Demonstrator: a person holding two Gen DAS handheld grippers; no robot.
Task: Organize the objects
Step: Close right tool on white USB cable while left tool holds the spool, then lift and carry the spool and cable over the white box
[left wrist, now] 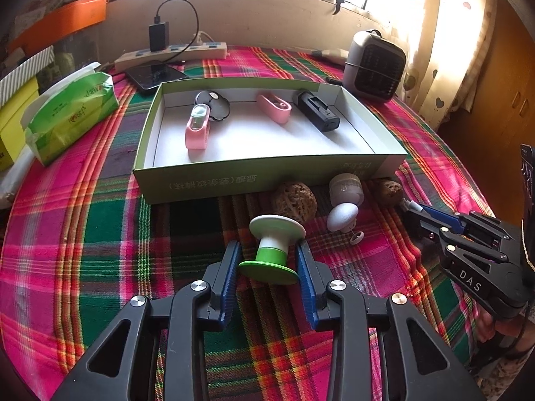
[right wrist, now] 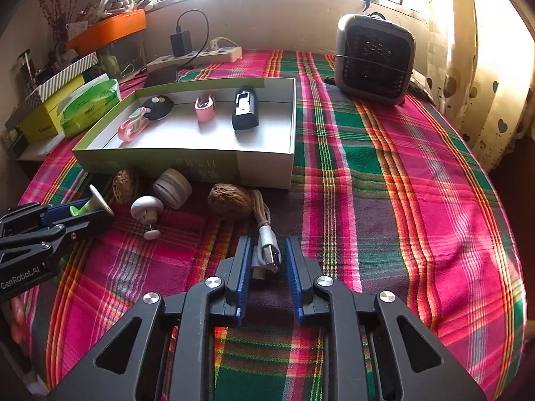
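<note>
- Left tool (left wrist: pixel 269 260): fingers set either side of a green-and-white spool (left wrist: pixel 272 249); blue pads touch its green flange, so it is closed on the spool. Spool tilts, white disc toward the far side.
- Right tool (right wrist: pixel 265 260): jaws parted, straddling the plug end of a white USB cable (right wrist: pixel 265 244) on the plaid cloth (right wrist: pixel 401 200); pads not pressing the plug.
- Box (left wrist: pixel 267 180), shallow, green-sided, sits far of both tools on the counter. Inside: pink clip (left wrist: pixel 197 127) at left, leaning on a black round piece (left wrist: pixel 214 103); second pink clip (left wrist: pixel 274 107) mid; black block (left wrist: pixel 316 112) right.
- Just near of the box wall, on the cloth: two walnuts (left wrist: pixel 294 198) (left wrist: pixel 388 190), a beige ribbed cylinder (left wrist: pixel 346 188), a white mushroom-shaped knob (left wrist: pixel 341 217) with a small pin below it.
- Far right: grey fan (right wrist: pixel 374 60). Far left: tissue pack (left wrist: pixel 70 117), power strip (left wrist: pixel 174 51), phone (left wrist: pixel 153 73).
</note>
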